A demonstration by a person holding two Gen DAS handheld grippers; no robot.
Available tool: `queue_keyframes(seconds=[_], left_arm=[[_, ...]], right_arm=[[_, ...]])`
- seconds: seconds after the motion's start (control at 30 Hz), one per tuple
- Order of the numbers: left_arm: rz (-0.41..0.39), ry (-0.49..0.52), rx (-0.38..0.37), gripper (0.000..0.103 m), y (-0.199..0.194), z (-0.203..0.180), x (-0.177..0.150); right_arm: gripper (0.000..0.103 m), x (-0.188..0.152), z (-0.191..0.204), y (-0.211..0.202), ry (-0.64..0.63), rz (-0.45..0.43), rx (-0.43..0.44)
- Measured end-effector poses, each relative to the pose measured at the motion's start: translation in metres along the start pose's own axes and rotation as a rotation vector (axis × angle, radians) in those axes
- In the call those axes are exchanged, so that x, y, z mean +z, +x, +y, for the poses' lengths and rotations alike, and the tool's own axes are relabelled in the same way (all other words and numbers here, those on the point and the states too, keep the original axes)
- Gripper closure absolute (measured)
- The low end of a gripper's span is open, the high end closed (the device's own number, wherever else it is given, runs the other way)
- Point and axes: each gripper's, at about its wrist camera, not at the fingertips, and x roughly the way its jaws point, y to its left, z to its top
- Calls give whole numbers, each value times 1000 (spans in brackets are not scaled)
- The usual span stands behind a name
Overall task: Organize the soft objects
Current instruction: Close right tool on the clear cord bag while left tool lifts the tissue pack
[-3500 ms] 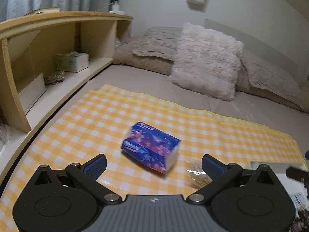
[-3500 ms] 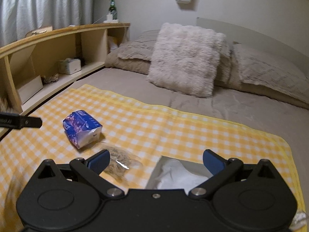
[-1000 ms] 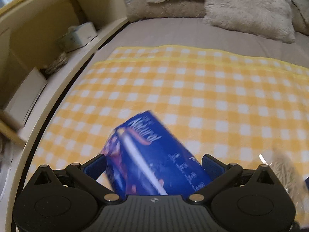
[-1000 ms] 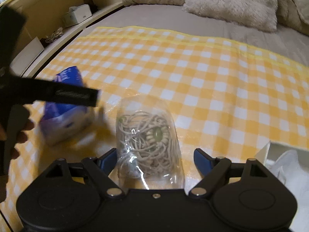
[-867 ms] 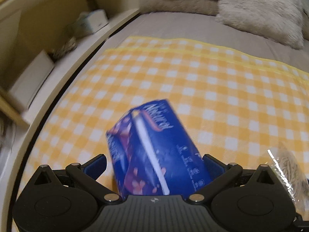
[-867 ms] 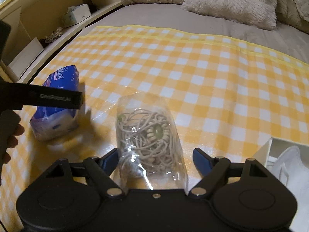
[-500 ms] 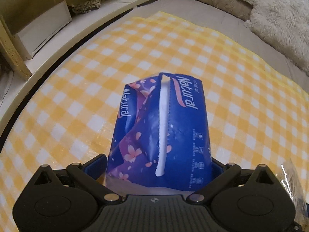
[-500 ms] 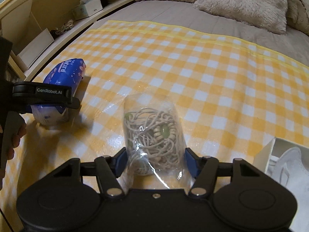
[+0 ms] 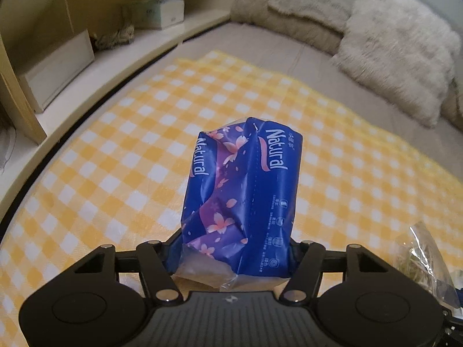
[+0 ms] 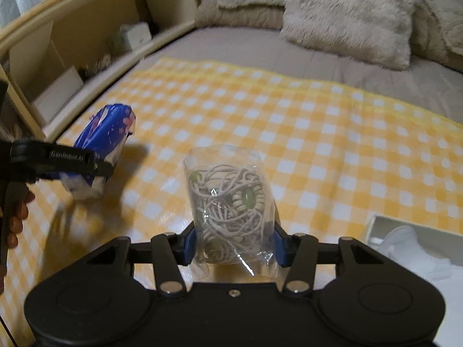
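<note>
**Both grippers clamped on soft packs over the checked cloth**

The left gripper has just been closing, and its jaws now pinch the near end of the blue tissue pack, whose wrapper creases inward between them. The pack stands out toward 12 o'clock over the yellow checked cloth; whether its near end is clear of the cloth cannot be told. In the right wrist view the same pack sits at 9 o'clock, gripped by the left gripper with a hand on its handle.

The right gripper has also just been closing, and its blue pads press both sides of the clear bag of cord, which points toward 12 o'clock. A white box lies at 3 o'clock on the cloth. A fluffy pillow rests at 1 o'clock, and a wooden shelf runs along 10 o'clock.
</note>
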Motion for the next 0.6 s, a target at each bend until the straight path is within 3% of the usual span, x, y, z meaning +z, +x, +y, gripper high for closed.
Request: queue_keyframes(seconds=[0.6], left_arm=[[-177, 59, -153, 39, -117, -21, -20]], right_arm=[[51, 0, -13, -117, 77, -232, -27]])
